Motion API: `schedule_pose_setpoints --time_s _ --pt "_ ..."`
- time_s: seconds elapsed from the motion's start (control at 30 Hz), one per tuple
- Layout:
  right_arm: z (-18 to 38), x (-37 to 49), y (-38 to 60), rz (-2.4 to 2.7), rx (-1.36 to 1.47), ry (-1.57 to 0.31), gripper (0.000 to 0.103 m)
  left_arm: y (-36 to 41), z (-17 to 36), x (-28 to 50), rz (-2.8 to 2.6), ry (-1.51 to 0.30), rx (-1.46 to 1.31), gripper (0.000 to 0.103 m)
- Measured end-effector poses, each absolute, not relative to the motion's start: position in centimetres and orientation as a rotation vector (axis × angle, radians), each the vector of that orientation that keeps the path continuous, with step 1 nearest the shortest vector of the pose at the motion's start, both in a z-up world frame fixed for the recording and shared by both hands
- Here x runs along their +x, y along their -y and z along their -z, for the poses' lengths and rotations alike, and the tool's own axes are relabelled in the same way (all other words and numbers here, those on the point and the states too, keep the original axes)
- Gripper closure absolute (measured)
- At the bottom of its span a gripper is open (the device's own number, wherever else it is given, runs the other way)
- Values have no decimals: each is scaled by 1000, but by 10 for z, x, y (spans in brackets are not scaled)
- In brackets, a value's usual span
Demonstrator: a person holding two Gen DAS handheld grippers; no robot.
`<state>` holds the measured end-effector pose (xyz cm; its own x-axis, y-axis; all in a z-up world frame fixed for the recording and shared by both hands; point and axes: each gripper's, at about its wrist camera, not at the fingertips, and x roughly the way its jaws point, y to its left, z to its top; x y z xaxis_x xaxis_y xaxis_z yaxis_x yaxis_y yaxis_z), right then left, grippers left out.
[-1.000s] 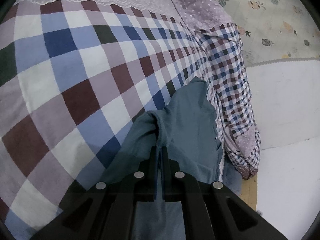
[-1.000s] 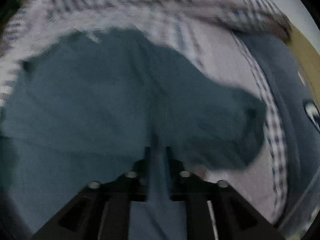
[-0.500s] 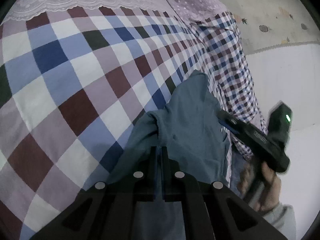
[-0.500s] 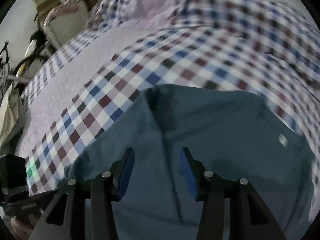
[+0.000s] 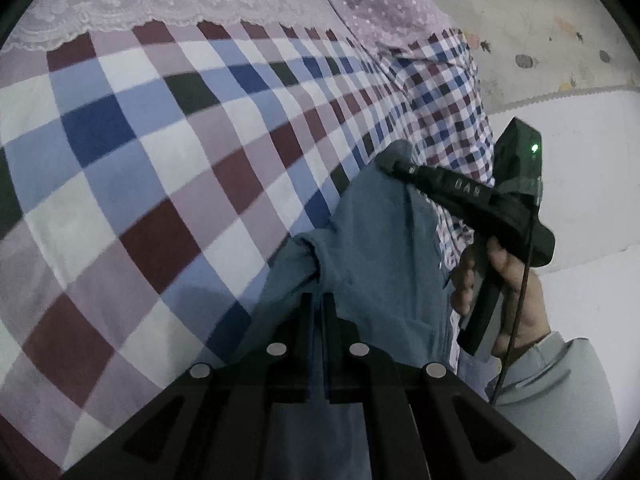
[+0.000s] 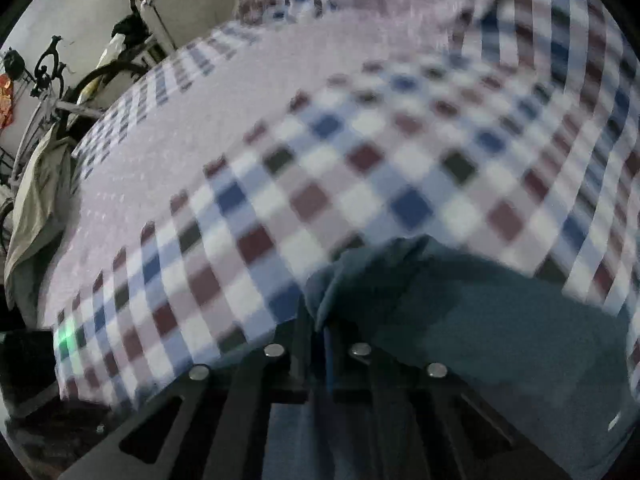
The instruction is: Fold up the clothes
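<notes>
We see a bed under a checked quilt of maroon, blue and white squares (image 5: 168,184). On it lies our teal-blue cotton garment (image 5: 376,240), its long axis running along the bed's right edge, away from the left camera. Our left gripper (image 5: 319,300) has its jaws pinched together on a bunched near edge. Our right gripper (image 6: 316,324) is clamped on the garment's far corner, its handle gripped by a hand (image 5: 508,280) in a grey sleeve (image 5: 560,392).
</notes>
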<state>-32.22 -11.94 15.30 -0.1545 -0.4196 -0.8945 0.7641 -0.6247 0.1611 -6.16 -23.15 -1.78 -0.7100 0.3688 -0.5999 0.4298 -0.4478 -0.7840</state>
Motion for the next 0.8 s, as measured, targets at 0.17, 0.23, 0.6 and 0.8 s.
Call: schedule_pose_setpoints --time_s 0.17,0.23,0.6,0.8 --pt "-168 -345 140 2070 1247 -488 100 231 13 -62 2396 -1608 1150 103" --pt "-156 -350 148 2148 1277 -575 100 229 18 -65 2375 -1560 1211 103" --pt "-194 -349 87 2424 1118 -559 31 229 13 -59 2364 -1502 1226 103" --pt "-178 -338 79 2309 1262 -394 32 232 10 -59 2380 -1546 1178 75"
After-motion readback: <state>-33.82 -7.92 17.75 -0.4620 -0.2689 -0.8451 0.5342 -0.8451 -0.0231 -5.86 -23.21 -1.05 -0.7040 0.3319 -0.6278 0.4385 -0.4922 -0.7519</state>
